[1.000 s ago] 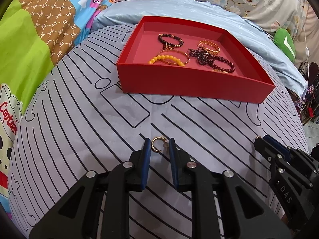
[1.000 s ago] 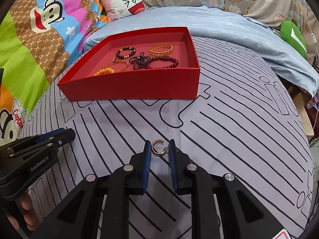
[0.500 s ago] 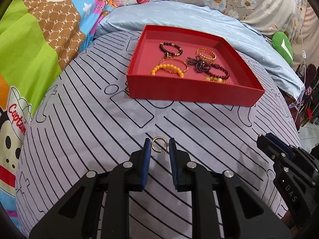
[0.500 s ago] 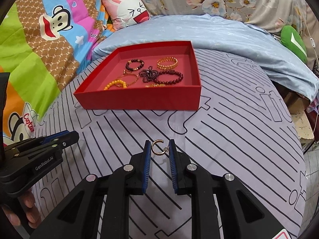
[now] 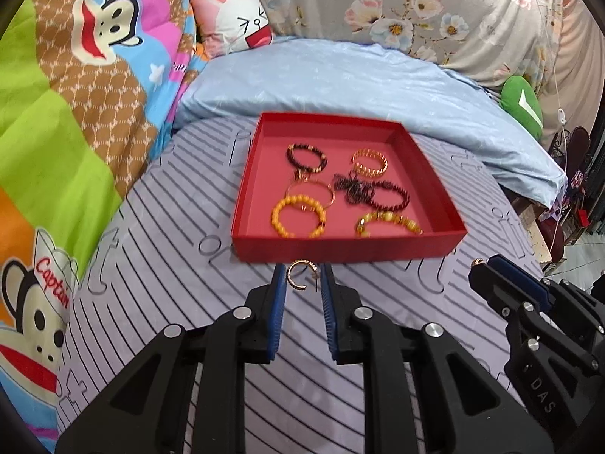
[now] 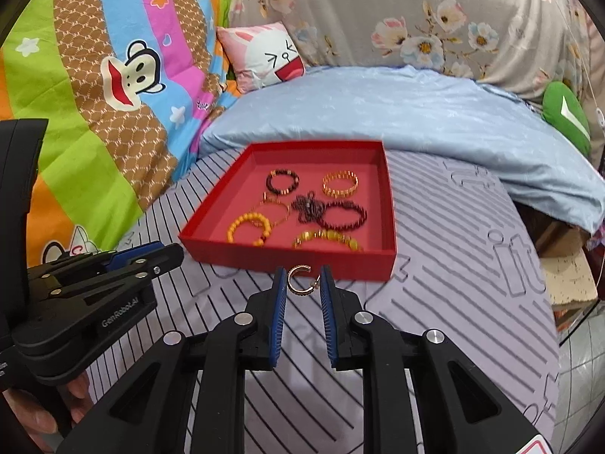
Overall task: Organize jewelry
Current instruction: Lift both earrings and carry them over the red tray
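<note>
My left gripper (image 5: 301, 278) is shut on a small gold open hoop earring (image 5: 299, 275), held above the striped cloth just in front of the red tray (image 5: 340, 247). My right gripper (image 6: 302, 282) is shut on a second gold hoop earring (image 6: 299, 281), also just short of the tray's near wall (image 6: 295, 259). The tray holds several bracelets: yellow beads (image 5: 298, 221), dark red beads (image 5: 389, 196), a gold band (image 5: 369, 161). The right gripper shows at the right of the left wrist view (image 5: 487, 270); the left gripper shows at the left of the right wrist view (image 6: 151, 255).
The striped grey cloth (image 5: 159, 265) covers a rounded bed surface. A blue duvet (image 5: 340, 79) lies behind the tray. A cartoon-print blanket (image 5: 75, 113) is at the left, a pink pillow (image 6: 264, 53) and a green cushion (image 6: 565, 121) further back. The bed edge drops off at the right.
Both grippers have risen and tilted up with their earrings. The tray now looks smaller and is seen more from above, with its front wall just beyond the fingertips.
</note>
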